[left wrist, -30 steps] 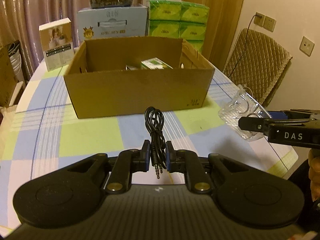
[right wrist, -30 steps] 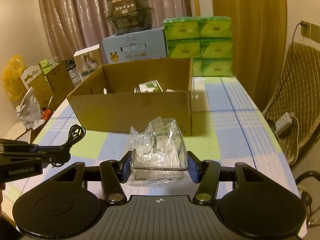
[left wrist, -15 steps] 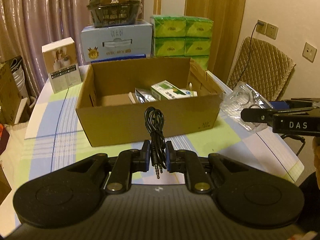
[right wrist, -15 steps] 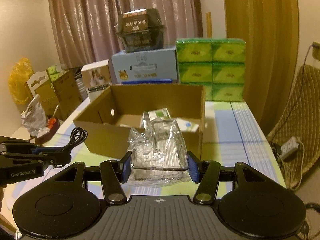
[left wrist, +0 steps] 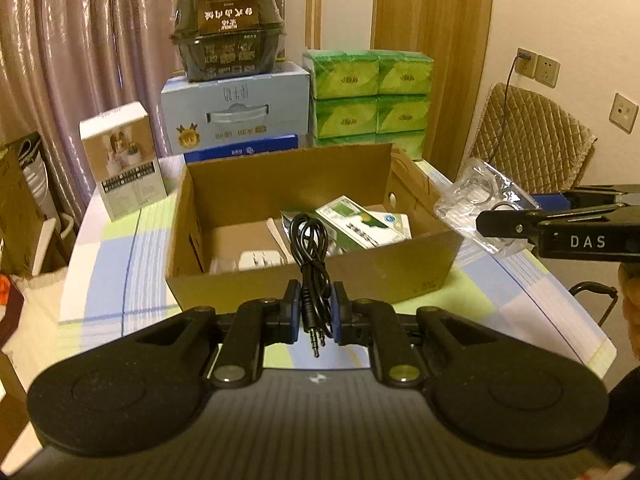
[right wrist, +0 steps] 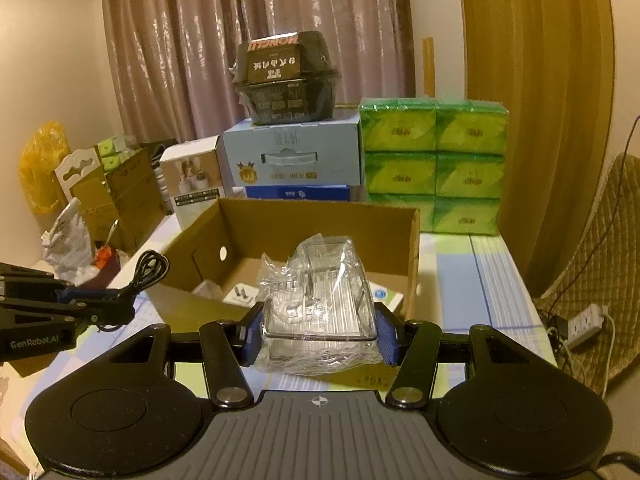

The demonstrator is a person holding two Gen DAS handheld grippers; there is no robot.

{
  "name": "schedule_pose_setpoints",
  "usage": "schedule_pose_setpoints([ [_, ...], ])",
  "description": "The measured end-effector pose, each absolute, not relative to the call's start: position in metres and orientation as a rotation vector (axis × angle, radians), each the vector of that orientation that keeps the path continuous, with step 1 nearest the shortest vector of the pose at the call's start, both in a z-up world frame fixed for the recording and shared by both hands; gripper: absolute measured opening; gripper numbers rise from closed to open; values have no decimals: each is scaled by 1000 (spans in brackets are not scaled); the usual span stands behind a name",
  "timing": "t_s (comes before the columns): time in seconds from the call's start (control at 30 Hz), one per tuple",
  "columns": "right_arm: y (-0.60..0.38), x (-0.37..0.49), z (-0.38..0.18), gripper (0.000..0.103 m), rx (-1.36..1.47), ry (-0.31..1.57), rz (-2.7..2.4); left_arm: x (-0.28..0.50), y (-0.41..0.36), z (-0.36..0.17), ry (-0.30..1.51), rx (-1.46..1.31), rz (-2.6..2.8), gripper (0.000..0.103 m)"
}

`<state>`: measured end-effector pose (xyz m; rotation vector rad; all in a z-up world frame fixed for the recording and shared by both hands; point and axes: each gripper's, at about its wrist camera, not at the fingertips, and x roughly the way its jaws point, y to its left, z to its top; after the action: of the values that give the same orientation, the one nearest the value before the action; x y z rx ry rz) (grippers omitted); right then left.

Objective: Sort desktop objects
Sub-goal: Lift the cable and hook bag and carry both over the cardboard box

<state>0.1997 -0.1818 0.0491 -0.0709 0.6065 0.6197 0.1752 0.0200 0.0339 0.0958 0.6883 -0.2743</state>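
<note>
L claw (left wrist: 316, 312) clamped on cable (left wrist: 310, 240) (light, floppy, grip mid-bundle), R claw (right wrist: 320, 334) clamped on bagged clear case (right wrist: 320, 300) (light, slick wrap, prob brittle, hold by sides), both held just short of box (left wrist: 312, 276).

The cardboard box (left wrist: 316, 276) stood on the table (left wrist: 116, 280). In it lay a carton (left wrist: 364, 226), toward its right side, and a small pack (left wrist: 260, 259) near its front wall. Behind the box stood a carrying case (left wrist: 236, 108) with a tub (left wrist: 228, 32) on top; right of that case, also behind the box, were stacked tissue packs (left wrist: 370, 98). Left of the box, toward its back, stood a small upright box (left wrist: 122, 160).
</note>
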Motion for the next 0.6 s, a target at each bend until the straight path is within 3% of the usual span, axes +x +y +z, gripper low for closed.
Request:
schedule_pose_setpoints([
  [0.6,-122,282,57,52,-103,642,675,275,36,38,735,149,-257,11],
])
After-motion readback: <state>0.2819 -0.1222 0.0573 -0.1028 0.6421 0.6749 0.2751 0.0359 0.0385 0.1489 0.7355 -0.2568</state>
